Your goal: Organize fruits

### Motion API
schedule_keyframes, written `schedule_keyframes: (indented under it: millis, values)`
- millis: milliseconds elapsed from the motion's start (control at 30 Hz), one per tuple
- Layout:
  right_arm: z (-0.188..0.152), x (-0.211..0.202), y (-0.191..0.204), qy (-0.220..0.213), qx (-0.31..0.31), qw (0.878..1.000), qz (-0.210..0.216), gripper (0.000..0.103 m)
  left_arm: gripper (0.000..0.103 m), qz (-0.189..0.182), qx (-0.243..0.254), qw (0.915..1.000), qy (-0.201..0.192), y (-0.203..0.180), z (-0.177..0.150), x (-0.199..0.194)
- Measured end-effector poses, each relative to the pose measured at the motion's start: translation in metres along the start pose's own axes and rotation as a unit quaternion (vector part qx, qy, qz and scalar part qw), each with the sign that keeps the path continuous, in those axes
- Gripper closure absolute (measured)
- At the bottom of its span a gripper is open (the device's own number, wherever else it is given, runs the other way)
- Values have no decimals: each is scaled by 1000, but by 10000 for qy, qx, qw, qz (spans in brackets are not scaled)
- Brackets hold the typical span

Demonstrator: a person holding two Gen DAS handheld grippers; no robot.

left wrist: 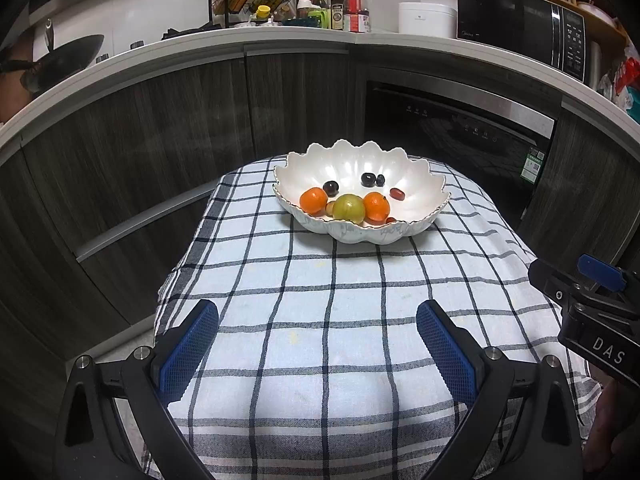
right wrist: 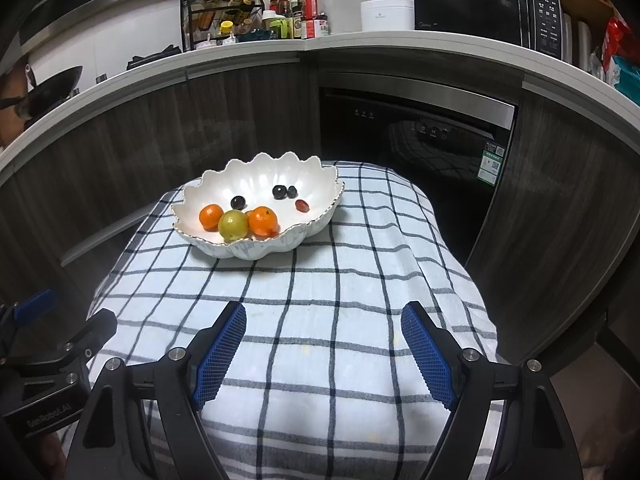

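A small table draped in a blue checked cloth (left wrist: 320, 320) stands before dark kitchen cabinets. The left gripper (left wrist: 318, 344) hovers over the near cloth, fingers wide apart, holding nothing. Farther back, a white scalloped bowl (left wrist: 424, 208) holds two oranges (left wrist: 313, 200), a green fruit (left wrist: 349, 207) and dark grapes (left wrist: 367, 178). The right gripper (right wrist: 324, 344) hovers likewise, fingers spread, empty.

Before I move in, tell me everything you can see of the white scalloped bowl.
The white scalloped bowl is shallow and glossy, looks ceramic, with a wavy petal rim thinly edged in gold and faint grey marks on its outer wall. It sits upright at the far end of the checked cloth. Inside lie two oranges, a green fruit, three dark grapes and some small reddish fruits. Neither gripper touches it.
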State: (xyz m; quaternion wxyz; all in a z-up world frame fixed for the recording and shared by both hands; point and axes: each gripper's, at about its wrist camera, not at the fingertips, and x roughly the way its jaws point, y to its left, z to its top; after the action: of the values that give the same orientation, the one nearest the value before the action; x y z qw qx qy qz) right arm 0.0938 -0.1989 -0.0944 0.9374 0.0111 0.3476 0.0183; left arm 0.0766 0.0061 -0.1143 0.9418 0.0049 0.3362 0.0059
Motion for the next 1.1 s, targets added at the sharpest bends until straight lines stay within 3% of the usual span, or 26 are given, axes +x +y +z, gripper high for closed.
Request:
schedule_keyframes:
  millis: [1100]
  values:
    - [0,-1,1,-26,32,10000,-21,22,2,-16,1,10000,-53,-1,3,-1]
